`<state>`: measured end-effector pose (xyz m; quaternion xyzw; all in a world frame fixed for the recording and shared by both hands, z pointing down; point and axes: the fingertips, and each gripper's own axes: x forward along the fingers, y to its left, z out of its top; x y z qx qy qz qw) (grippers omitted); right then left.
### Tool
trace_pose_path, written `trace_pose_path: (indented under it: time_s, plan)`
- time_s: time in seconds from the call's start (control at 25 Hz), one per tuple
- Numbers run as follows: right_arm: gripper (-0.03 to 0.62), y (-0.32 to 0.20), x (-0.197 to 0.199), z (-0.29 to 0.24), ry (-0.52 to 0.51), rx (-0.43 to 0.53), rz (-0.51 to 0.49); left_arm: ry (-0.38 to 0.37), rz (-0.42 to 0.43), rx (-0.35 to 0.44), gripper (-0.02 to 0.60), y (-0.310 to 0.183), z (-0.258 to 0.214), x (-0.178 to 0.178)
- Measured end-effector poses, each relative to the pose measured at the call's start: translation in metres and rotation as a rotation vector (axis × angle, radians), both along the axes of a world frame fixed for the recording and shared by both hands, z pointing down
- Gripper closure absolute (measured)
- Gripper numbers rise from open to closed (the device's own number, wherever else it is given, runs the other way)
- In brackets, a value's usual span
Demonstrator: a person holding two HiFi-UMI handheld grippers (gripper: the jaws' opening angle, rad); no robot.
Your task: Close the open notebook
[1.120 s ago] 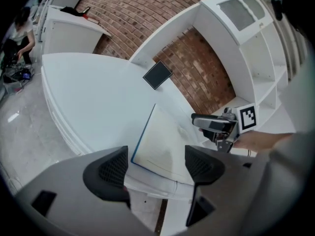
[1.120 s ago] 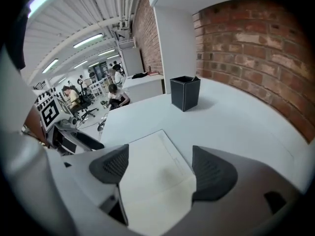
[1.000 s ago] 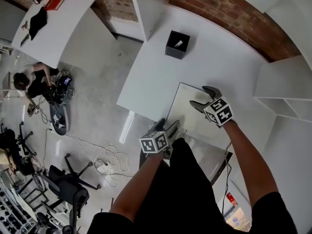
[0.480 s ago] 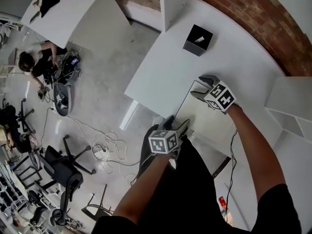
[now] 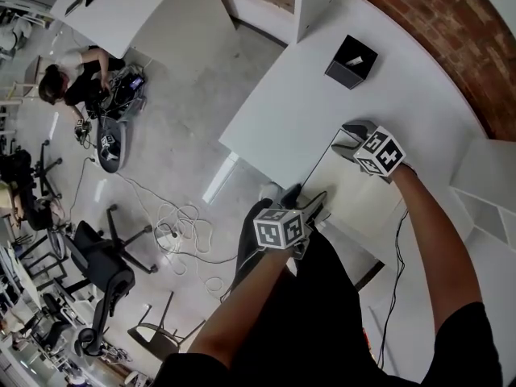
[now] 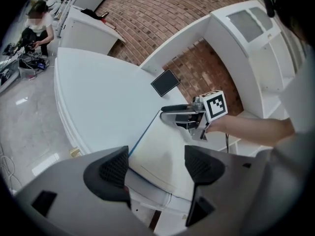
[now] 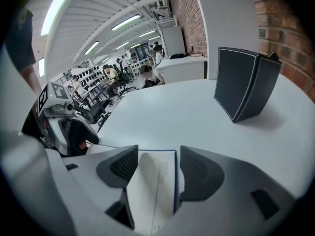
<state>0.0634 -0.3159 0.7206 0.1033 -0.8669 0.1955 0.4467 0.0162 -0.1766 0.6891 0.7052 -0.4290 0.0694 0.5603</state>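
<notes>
One open notebook (image 5: 359,189) on the white bench (image 5: 294,107); left hand-held gripper (image 5: 305,203) released over its near edge; right hand-held gripper (image 5: 348,139) unclenched at the far edge, jaws just closing, page corner between them.

The notebook (image 5: 355,192) lay open and flat on the white desk (image 5: 298,103), close to its near edge, with blank white pages facing up. A thin blue cover edge ran along one side, and stacked page edges showed at the nearer end.

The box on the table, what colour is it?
Black square box, clearest in the right gripper view.
</notes>
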Motion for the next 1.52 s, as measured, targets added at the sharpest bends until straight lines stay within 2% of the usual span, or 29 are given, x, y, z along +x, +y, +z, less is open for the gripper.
trace_pose_path:
  time_s: [0.24, 0.52, 1.08, 1.28, 1.4, 1.52]
  plan:
    - [0.335, 0.007, -0.001, 0.001, 0.019, 0.023, -0.075, 0.01, 0.017, 0.018, 0.225, 0.001, -0.001, 0.005]
    - [0.333, 0.007, -0.001, -0.001, 0.006, 0.017, -0.078, 0.03, -0.026, 0.025, 0.225, 0.0, -0.002, 0.004]
    - [0.317, 0.009, 0.002, -0.002, -0.021, -0.006, -0.144, 0.027, -0.056, 0.062, 0.225, -0.004, -0.014, 0.006]
    - [0.286, 0.003, -0.001, -0.01, -0.036, 0.058, -0.103, 0.013, -0.061, 0.078, 0.225, -0.004, -0.019, 0.005]
    - [0.286, 0.003, 0.002, -0.003, -0.009, 0.057, -0.089, 0.005, -0.062, 0.073, 0.225, -0.005, -0.017, 0.005]
    - [0.335, 0.001, 0.006, 0.001, -0.003, 0.051, -0.07, -0.001, -0.055, 0.068, 0.225, -0.004, -0.014, 0.006]
